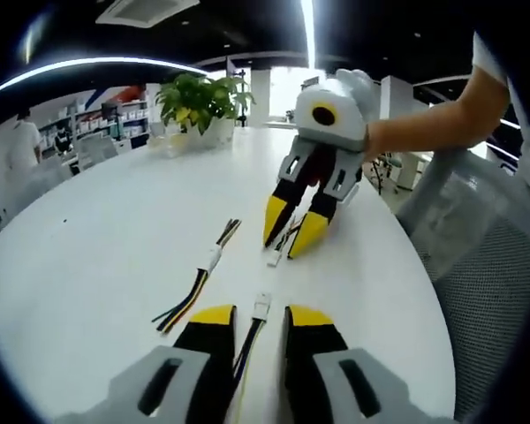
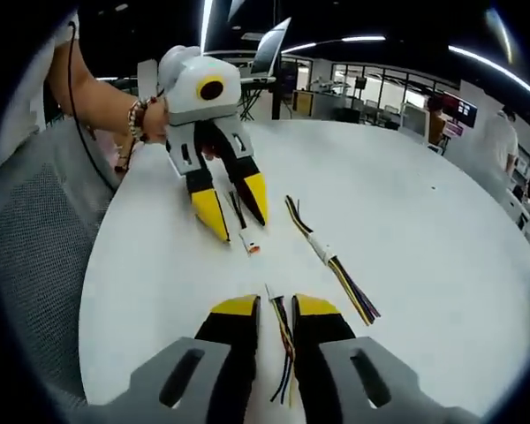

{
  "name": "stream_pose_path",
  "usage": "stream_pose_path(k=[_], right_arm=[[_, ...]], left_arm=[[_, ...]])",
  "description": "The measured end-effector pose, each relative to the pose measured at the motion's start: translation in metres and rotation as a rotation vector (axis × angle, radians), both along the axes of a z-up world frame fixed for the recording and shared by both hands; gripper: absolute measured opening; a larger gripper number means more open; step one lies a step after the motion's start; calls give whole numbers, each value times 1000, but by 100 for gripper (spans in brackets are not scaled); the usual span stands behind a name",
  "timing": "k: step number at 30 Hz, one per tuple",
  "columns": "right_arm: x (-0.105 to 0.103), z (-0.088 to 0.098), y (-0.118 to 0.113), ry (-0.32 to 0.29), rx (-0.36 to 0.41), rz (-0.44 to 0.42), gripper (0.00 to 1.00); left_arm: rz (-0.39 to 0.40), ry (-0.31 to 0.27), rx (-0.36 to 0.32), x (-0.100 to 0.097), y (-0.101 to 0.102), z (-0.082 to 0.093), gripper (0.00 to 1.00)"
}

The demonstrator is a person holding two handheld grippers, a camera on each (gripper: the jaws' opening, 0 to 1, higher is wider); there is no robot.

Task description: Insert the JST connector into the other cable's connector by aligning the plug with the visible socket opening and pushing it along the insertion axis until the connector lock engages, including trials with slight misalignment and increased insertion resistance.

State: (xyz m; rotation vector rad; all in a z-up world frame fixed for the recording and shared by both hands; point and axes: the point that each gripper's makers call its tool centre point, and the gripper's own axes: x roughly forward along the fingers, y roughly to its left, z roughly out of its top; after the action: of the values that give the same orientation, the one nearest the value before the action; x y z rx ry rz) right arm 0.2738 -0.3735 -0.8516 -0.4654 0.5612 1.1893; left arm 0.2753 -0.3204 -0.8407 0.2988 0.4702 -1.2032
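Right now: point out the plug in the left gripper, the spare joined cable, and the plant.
white plug (image 1: 261, 306), left gripper view, on its housing.
spare joined cable (image 1: 213, 259), left gripper view, on its white connector.
potted plant (image 1: 199, 99), left gripper view, on its leaves.

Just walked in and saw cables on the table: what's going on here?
A person holds a hand-held gripper in each hand over a round white table. The left hand-held gripper pinches one connector cable, the right hand-held gripper another cable. The plug ends face each other, not yet joined. An already joined cable pair lies nearby.
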Motion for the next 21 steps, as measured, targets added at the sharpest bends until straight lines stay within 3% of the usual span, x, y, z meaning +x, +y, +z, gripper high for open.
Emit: stream_pose_path(k=[7,17,21], right_arm=[[1,0,0,-5,15,2,6],[0,1,2,-10,23,12,5],[-2,0,5,-6,44,23,4]], left_arm=[[-19,10,-10,-4,-3,-3,5],[-29,9,-5,-6,-4,-6,2],[-34,-18,0,-5,-5,-6,0]])
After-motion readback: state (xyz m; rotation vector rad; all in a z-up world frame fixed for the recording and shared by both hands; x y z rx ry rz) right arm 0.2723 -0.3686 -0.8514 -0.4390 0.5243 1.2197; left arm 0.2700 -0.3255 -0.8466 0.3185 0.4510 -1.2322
